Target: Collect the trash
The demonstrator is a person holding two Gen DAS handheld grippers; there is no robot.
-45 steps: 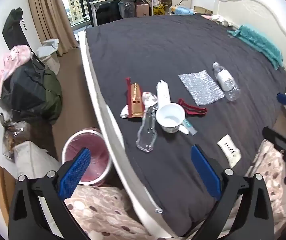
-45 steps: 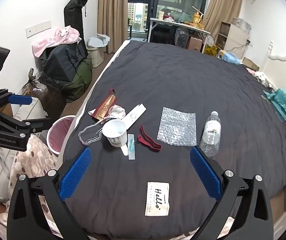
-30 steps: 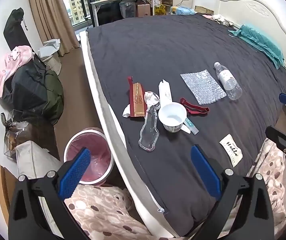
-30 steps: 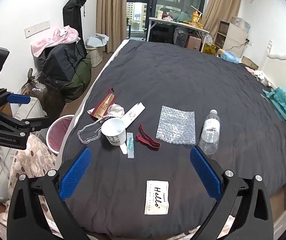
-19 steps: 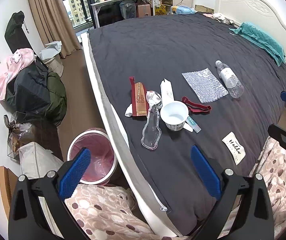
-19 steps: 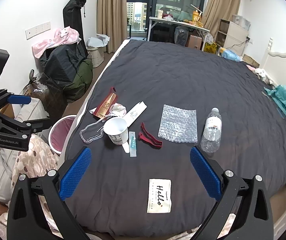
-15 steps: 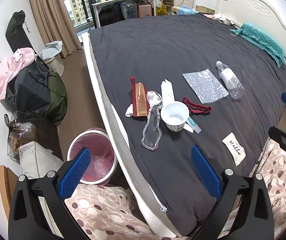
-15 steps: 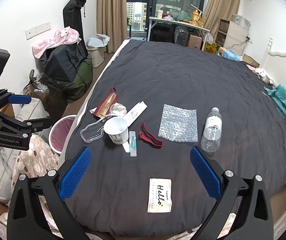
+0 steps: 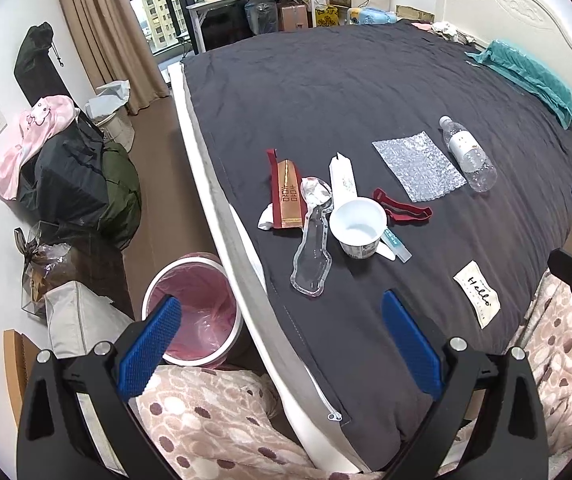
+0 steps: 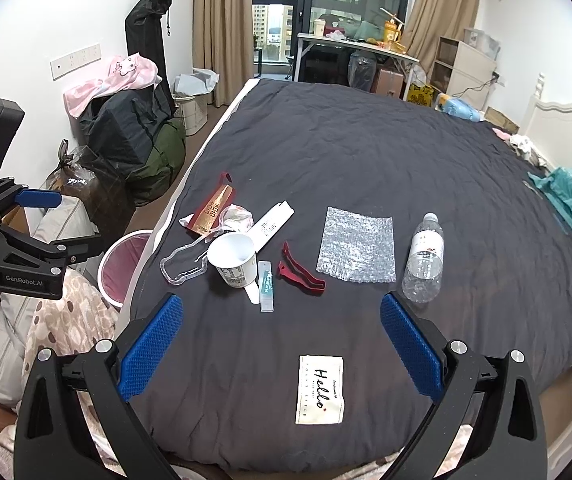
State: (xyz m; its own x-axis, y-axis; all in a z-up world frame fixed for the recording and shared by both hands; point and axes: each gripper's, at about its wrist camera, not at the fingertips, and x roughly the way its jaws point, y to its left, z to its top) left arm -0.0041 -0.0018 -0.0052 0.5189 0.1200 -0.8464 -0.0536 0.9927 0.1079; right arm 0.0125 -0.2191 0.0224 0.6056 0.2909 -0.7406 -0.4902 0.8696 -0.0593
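Nothing has been collected yet, by the look of it. All the trash lies on the dark bed (image 10: 366, 152): a paper cup (image 10: 233, 259), a clear plastic tray (image 10: 184, 266), a red-and-gold wrapper (image 10: 212, 209), a crumpled wad (image 10: 237, 216), a white sleeve (image 10: 272, 225), a small teal packet (image 10: 265, 286), a red strip (image 10: 301, 269), a sheet of bubble wrap (image 10: 356, 245), a water bottle (image 10: 424, 260) and a "Hello" card (image 10: 320, 389). The pink-lined bin (image 9: 196, 306) stands on the floor just beside the bed; it seems empty, though the liner makes that hard to judge.

Both tongs hang above the near edge of the bed, pointing down at the litter. The left tongs (image 9: 282, 344) are spread wide with nothing between them, poised over the gap between bin and bed. The right tongs (image 10: 282, 344) are likewise wide and empty, above the card.
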